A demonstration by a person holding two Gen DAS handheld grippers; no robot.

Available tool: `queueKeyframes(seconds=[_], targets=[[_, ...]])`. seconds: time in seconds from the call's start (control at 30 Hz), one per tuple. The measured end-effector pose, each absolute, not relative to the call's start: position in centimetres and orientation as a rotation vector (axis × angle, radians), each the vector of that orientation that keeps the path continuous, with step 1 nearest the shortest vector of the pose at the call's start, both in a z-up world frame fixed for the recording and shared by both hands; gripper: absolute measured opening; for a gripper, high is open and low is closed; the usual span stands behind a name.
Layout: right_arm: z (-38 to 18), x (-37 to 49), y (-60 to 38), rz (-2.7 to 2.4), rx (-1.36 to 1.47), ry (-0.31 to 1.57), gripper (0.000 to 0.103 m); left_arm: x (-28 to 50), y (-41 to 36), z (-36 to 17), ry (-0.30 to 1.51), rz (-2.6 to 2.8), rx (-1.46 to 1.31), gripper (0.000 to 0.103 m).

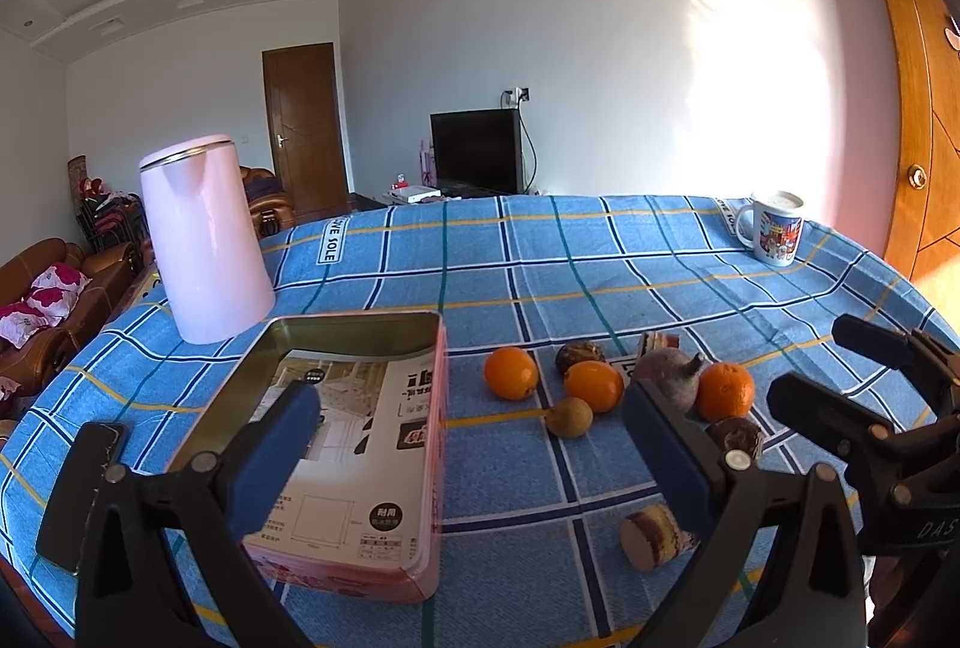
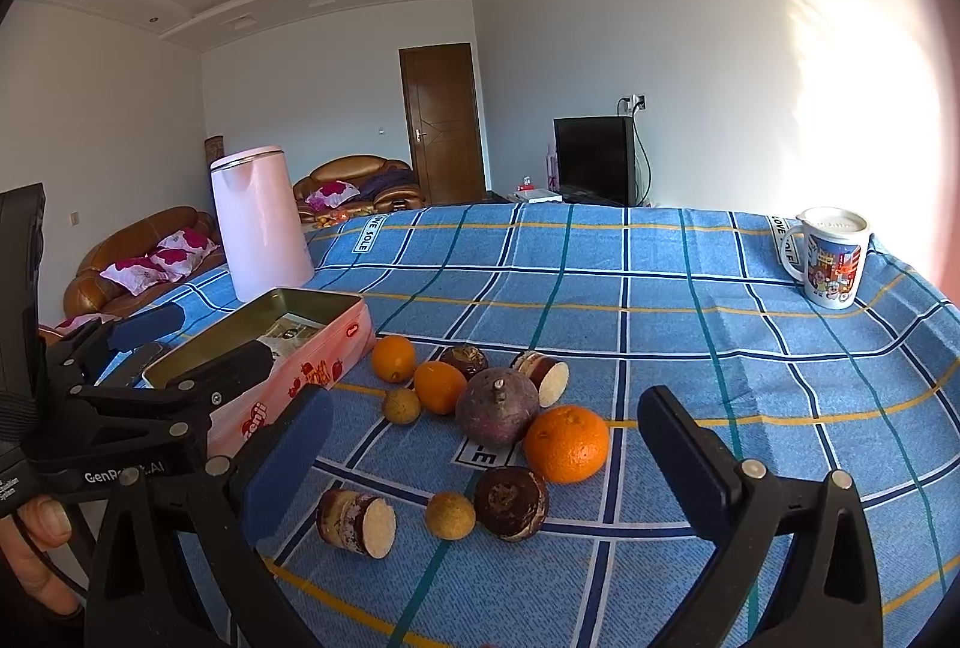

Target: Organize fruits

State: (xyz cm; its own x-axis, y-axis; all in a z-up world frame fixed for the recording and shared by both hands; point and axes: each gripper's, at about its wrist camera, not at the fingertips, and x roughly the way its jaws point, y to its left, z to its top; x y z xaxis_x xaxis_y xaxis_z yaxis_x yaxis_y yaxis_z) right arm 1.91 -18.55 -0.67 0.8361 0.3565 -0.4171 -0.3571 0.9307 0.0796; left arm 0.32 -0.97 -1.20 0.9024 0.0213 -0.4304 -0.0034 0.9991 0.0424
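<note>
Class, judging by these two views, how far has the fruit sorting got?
Nothing looks sorted: the open pink tin box holds only a printed card. Both tools, left and right, hover open and empty. The orange citrus fruits and other produce all remain on the blue checked tablecloth.

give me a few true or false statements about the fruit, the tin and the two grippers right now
1. Three oranges lie on the tablecloth. True: one near the tin, one in the middle, and the largest orange.
2. The pink tin already holds an orange. False: only printed paper shows inside; all the fruit is on the cloth.
3. The left gripper holds a fruit. False: its jaws are open and empty.
4. The right gripper is open above the fruit. True.
5. The mug stands beside the pink kettle. False: they sit at opposite sides of the table.
</note>
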Motion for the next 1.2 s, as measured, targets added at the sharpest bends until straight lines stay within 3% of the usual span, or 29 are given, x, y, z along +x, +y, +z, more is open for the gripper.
queueKeyframes(seconds=[0.73, 0.87, 0.93, 1.07, 1.13, 1.2], targets=[[-2.6, 2.1, -21.1, 0.277, -0.017, 0.471, 0.102, -0.2, -4.3, -3.3, 0.485, -0.073, 0.079, 0.102], [-3.6, 2.6, -21.6, 0.282, -0.006, 0.515, 0.095, 0.0, -5.8, -4.7, 0.548, -0.143, 0.086, 0.095], [-4.0, 3.1, -21.6, 0.311, 0.011, 0.546, 0.084, 0.2, -6.2, -5.1, 0.569, -0.164, 0.086, 0.086], [-4.9, 3.9, -21.4, 0.342, 0.029, 0.602, 0.079, 0.3, -6.5, -6.0, 0.604, -0.191, 0.084, 0.081], [-5.3, 4.4, -21.3, 0.366, 0.049, 0.633, 0.07, 0.5, -6.8, -6.6, 0.629, -0.206, 0.085, 0.072], [-5.5, 4.7, -20.9, 0.374, 0.043, 0.658, 0.068, 0.7, -6.9, -7.1, 0.657, -0.231, 0.078, 0.062]])
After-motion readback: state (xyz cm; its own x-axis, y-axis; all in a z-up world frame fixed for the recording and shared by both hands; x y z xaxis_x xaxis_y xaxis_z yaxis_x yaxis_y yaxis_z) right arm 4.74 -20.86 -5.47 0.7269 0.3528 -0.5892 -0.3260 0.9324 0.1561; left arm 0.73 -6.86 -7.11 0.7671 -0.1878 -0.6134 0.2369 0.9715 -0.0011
